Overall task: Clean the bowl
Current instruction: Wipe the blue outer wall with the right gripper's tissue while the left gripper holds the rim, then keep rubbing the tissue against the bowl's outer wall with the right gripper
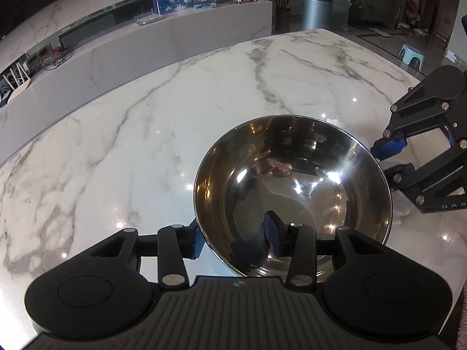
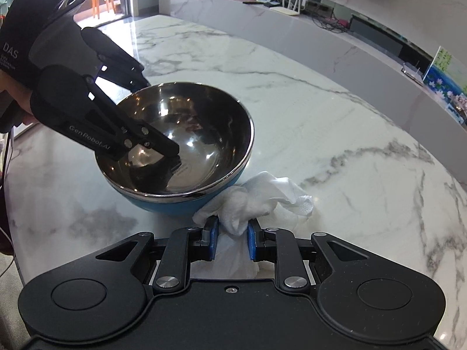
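Apparently the wiping has yet to begin or is paused: the shiny steel bowl with a blue outer shell [image 2: 181, 151] stands tilted on the white marble table [image 2: 335, 134], its rim pinched by the left gripper [image 1: 235, 240], one finger inside, one outside. The right gripper [image 2: 232, 240] is clamped on a crumpled white paper towel [image 2: 256, 201] just beside the bowl, outside it. Reflections make residue hard to judge; the inside looks clean. Left: bring the towel inside and wipe.
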Tool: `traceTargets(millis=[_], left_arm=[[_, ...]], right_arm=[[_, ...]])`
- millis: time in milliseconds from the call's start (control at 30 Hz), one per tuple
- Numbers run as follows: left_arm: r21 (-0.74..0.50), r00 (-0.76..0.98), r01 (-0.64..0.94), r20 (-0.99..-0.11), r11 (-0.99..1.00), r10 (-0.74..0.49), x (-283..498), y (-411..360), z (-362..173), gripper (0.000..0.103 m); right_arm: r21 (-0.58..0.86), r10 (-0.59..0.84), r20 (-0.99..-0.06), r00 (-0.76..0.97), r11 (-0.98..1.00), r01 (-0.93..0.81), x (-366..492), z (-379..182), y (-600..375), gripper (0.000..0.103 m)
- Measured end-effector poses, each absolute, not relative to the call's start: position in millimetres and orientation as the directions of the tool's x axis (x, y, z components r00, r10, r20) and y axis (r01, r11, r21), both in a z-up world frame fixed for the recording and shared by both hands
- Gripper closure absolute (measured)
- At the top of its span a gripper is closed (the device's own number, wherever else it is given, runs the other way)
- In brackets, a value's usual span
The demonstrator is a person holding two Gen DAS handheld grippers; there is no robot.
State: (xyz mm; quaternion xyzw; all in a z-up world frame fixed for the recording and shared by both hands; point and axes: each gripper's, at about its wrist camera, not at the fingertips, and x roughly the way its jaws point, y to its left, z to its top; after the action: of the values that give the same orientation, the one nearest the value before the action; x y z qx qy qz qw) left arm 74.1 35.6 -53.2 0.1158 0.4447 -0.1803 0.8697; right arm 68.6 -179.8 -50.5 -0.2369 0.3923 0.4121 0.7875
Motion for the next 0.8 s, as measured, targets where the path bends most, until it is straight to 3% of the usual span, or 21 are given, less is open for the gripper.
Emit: traceTargets(millis=[367, 800], left_arm=[[0.042, 0.534, 0.445, -0.814, 0.895, -0.227, 72.8, 34.5, -53.1, 0.063], [0.046, 0.521, 0.483, -0.818, 0.874, -0.245, 71.8, 28.3, -53.1, 0.063]], right_arm=[[-0.072, 0.45, -0.811, 0.374, 0.558, -0.827, 62.2, -46.4, -181.0, 0.084], [-0.046, 0.509, -0.729, 0.458, 0.631, -0.775, 71.0, -17.0, -198.0, 0.084]])
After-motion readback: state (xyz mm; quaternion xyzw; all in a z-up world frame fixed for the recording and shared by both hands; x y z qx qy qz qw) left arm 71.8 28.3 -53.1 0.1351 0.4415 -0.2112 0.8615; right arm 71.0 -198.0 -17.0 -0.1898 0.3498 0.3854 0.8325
